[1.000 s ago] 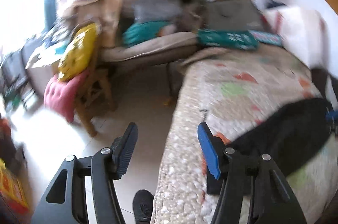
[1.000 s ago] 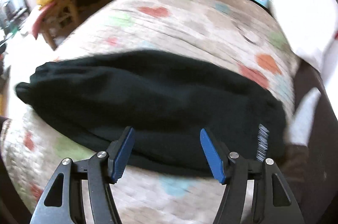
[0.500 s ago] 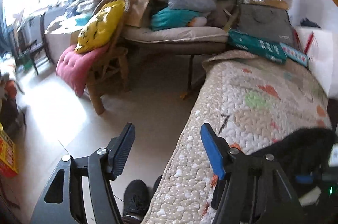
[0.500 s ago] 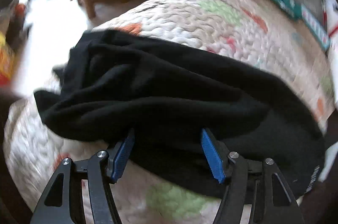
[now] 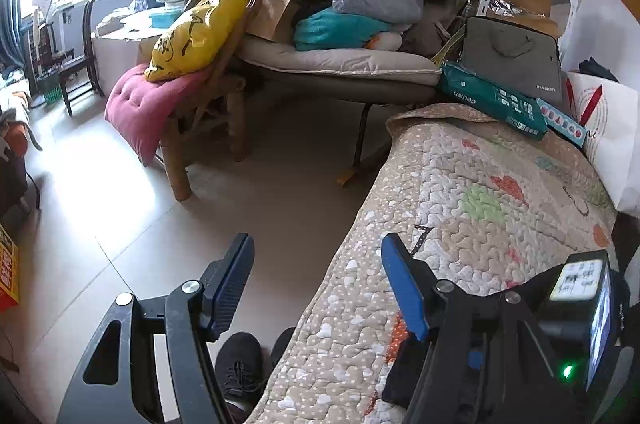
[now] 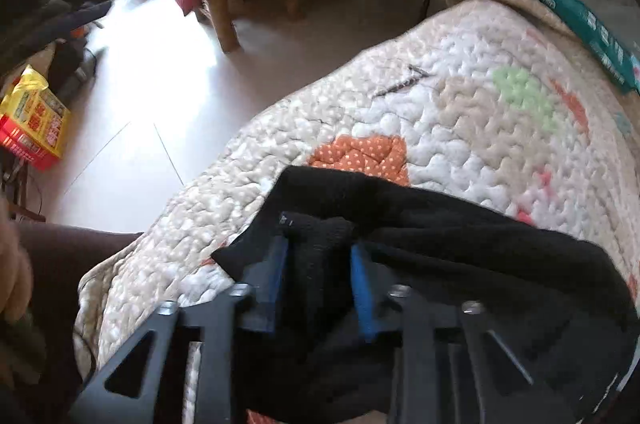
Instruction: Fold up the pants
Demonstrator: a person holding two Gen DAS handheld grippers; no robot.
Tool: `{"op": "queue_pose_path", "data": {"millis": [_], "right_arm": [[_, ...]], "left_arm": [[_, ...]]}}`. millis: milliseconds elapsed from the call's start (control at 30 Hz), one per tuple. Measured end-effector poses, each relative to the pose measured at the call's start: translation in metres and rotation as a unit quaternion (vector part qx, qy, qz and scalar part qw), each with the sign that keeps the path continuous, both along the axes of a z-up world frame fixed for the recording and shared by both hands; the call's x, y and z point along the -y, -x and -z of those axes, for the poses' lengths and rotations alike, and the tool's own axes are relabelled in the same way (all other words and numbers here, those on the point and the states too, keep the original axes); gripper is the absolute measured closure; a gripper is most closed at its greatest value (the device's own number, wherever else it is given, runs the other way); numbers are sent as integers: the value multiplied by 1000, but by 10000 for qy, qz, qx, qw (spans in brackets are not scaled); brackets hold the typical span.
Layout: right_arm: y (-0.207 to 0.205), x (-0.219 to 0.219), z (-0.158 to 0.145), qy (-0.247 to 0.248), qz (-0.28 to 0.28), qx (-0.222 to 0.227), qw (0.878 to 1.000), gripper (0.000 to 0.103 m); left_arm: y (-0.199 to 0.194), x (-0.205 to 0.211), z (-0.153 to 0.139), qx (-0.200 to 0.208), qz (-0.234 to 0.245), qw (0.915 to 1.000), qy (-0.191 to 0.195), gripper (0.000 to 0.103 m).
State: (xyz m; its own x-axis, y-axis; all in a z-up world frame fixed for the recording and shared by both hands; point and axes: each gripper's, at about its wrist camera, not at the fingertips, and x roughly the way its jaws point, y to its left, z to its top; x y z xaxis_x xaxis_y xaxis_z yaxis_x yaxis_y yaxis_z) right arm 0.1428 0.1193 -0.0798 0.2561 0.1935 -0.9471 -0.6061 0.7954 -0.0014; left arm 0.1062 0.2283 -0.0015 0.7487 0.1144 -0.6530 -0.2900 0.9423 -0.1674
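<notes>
The black pants lie bunched on the quilted bed cover. My right gripper is shut on a fold of the pants at their left end, with black cloth pressed between the blue pads. My left gripper is open and empty, held over the bed's left edge with the floor below it. In the left wrist view only a small bit of the pants shows, behind the right finger, beside the other gripper's body.
A wooden chair with a pink cushion and a yellow bag stands on the floor to the left. A loaded cot is behind it. Green boxes lie at the bed's far end. A shoe is below.
My right gripper has closed on the left end of the pants and moved left along them. My left gripper has swung away left, staying open.
</notes>
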Motion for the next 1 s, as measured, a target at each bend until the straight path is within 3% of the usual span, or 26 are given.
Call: {"op": "queue_pose_path", "data": {"millis": [167, 267, 367, 433, 500, 600, 667, 833, 900, 1000], "right_arm": [[-20, 20, -26, -837, 495, -26, 9953, 83], [-46, 24, -27, -1162, 756, -277, 9900, 82], [-58, 15, -8, -1259, 930, -665, 9854, 71], [-62, 13, -1, -1463, 1065, -849, 9798, 43], [-66, 16, 1, -1946, 1283, -1055, 9667, 29], [-70, 27, -9, -2565, 1466, -1242, 9473, 27], [-71, 42, -20, -2680, 1524, -1121, 9447, 27], [-59, 111, -43, -1959, 1795, -258, 9637, 27], [-56, 153, -41, -1374, 1993, 26, 9703, 27], [-52, 216, -28, -524, 2411, 220, 9688, 27]], "left_arm": [[-1, -8, -1, 51, -100, 9995, 283, 37], [-2, -9, 1, 17, -127, 9992, 381, 37], [-1, -10, 2, 8, -179, 9991, 391, 37], [-1, -12, 2, 41, -228, 9988, 425, 37], [-1, -13, 3, 58, -260, 9986, 451, 37], [-1, -12, 4, 68, -283, 9985, 466, 36], [-1, -10, 4, 79, -225, 9983, 523, 36], [-6, 23, 3, 172, 345, 9980, 494, 36], [-10, 54, 9, 50, 739, 9970, 202, 36], [-15, 98, 25, -268, 1362, 9901, -225, 36]]}}
